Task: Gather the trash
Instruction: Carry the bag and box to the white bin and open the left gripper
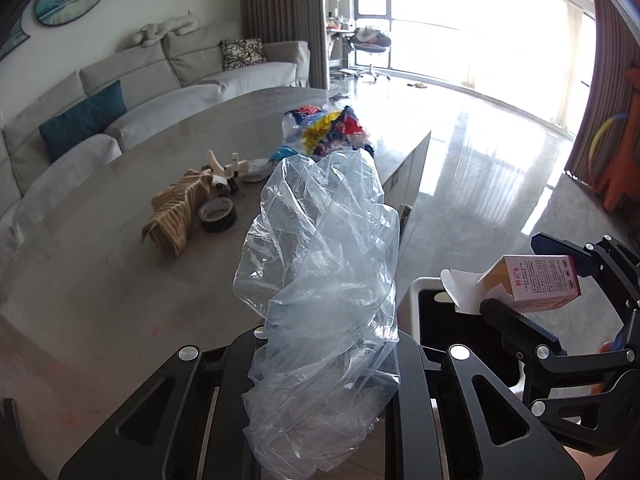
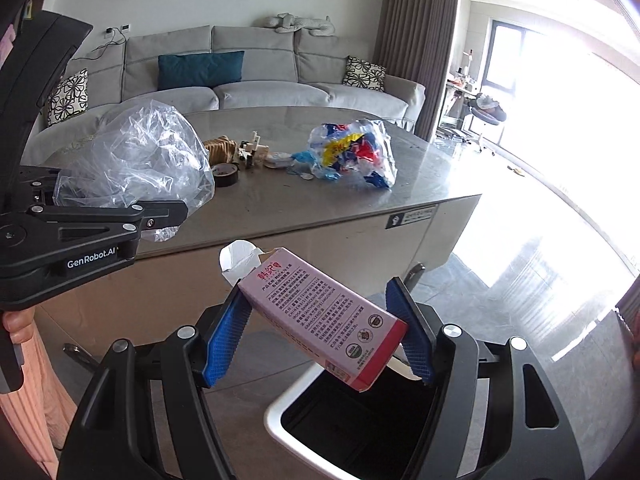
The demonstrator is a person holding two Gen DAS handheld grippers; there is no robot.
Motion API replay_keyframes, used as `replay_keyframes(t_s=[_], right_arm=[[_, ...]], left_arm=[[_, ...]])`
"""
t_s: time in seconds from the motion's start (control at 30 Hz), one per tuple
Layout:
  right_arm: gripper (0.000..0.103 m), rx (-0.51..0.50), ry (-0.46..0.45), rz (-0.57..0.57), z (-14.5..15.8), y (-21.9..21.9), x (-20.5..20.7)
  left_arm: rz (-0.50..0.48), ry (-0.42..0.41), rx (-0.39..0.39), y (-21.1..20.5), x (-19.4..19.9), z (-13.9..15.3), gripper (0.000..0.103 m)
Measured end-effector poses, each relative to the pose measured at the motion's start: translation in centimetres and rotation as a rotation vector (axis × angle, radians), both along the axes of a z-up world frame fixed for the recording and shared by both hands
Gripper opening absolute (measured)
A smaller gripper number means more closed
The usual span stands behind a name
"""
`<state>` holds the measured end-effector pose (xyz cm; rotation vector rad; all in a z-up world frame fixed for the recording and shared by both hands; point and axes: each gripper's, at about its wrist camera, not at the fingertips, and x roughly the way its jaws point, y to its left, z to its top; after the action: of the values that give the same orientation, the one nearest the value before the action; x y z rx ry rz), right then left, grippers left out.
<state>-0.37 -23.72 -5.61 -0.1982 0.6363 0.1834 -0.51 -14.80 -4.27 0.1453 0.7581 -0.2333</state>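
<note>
My left gripper [image 1: 324, 360] is shut on a crumpled clear plastic bag [image 1: 320, 272] and holds it above the table's near edge; the gripper [image 2: 168, 212] and the bag [image 2: 140, 160] also show in the right wrist view. My right gripper [image 2: 316, 328] is shut on a pink and white carton [image 2: 320, 312] with its end flap open, held tilted just above a white-rimmed trash bin [image 2: 280, 404] with a black inside. In the left wrist view the carton [image 1: 532, 284] and right gripper [image 1: 536, 276] hang over the bin [image 1: 416, 292].
On the grey table [image 2: 340, 208] lie a colourful plastic wrapper bag [image 2: 356, 152], a black tape roll [image 2: 226, 174], a striped paper piece [image 1: 180, 208] and small white bits [image 2: 256, 152]. A grey sofa [image 2: 248, 76] stands behind. Glossy floor [image 2: 520, 248] lies right.
</note>
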Motion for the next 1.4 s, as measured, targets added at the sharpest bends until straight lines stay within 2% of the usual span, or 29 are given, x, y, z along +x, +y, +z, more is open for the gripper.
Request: replay_keyframes(t_s=[0.23, 0.53, 0.87, 1.13, 1.17, 1.33, 1.4], right_arm=[[0.069, -0.020, -0.012, -0.080, 0.1, -4.1, -2.3], [0.070, -0.047, -0.019, -0.168, 0.3, -8.3, -4.6], [0.070, -0.044, -0.008, -0.217, -0.5, -11.4, -5.4], [0.070, -0.041, -0.001, -0.227, -1.0, -11.5, -4.8], [0.070, -0.041, 0.001, -0.228, -1.0, -11.5, -4.6], [0.070, -0.044, 0.015, -0.233, -1.4, -11.7, -4.5], [0.070, -0.042, 0.018, -0.231, -1.5, -11.8, -4.6]], left_arm=[[-0.097, -0.003, 0.003, -5.2, -1.9, 0.0, 0.018], [-0.200, 0.025, 0.007, -11.1, -2.8, -1.5, 0.018], [-0.257, 0.067, 0.036, -14.6, -2.1, -3.6, 0.018], [-0.271, 0.122, 0.060, -16.0, -0.6, -5.7, 0.019], [-0.267, 0.125, 0.062, -16.0, -0.5, -5.8, 0.021], [-0.268, 0.136, 0.072, -16.1, -0.1, -6.4, 0.045], [-0.264, 0.131, 0.072, -15.9, -0.1, -6.4, 0.062]])
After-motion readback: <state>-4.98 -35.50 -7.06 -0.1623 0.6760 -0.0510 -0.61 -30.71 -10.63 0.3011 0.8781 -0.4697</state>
